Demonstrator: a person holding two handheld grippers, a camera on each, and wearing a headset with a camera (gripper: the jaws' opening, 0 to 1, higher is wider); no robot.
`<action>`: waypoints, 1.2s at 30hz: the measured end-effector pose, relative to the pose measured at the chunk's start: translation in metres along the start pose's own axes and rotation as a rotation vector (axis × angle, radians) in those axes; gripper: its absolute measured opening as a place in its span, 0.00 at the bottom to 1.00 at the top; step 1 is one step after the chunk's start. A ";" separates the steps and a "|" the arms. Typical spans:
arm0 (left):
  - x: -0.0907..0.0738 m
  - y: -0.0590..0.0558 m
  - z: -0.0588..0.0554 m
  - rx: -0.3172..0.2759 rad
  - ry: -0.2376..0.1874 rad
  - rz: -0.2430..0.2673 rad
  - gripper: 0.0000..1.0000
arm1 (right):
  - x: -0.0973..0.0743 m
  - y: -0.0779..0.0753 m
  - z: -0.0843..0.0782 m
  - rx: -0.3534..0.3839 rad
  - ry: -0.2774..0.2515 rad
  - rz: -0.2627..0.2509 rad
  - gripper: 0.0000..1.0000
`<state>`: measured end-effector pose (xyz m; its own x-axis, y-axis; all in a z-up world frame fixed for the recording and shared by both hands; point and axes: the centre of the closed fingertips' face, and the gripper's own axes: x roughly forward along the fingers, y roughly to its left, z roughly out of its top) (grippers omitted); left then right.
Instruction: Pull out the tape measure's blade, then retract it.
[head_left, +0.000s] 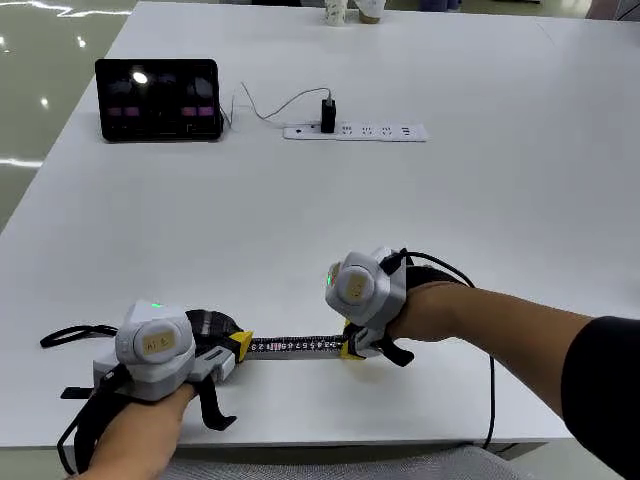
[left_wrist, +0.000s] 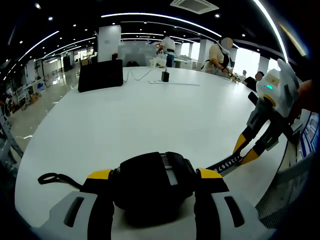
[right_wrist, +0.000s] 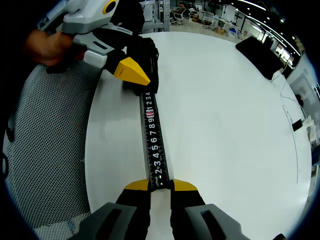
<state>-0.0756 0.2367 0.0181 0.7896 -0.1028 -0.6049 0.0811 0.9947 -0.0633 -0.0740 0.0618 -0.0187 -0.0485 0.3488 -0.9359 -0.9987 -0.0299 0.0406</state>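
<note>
Just one tape measure (left_wrist: 152, 189) — left gripper (left_wrist: 155, 174) clamps it, right gripper (right_wrist: 160, 185) pinches its single blade (right_wrist: 152, 135).

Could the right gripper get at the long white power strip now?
Probably not yet. The right gripper is shut on the black numbered tape blade, and the long white power strip lies far across the white table; nothing stands between them.

Head view high over the table (head_left: 400, 200); both gripper views low, facing each other along the blade (right_wrist: 152, 145).
</note>
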 end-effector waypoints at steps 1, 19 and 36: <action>0.000 0.000 0.000 0.000 0.000 0.000 0.60 | 0.000 0.000 0.000 -0.001 0.000 0.000 0.11; -0.001 0.000 0.001 -0.015 -0.007 -0.009 0.60 | 0.001 0.000 0.005 -0.005 -0.001 0.008 0.11; 0.000 0.001 0.000 -0.001 -0.004 -0.009 0.60 | 0.003 0.001 0.012 -0.004 -0.007 0.006 0.11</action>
<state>-0.0756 0.2379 0.0183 0.7910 -0.1118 -0.6015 0.0876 0.9937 -0.0696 -0.0751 0.0738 -0.0173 -0.0542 0.3551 -0.9333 -0.9984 -0.0354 0.0446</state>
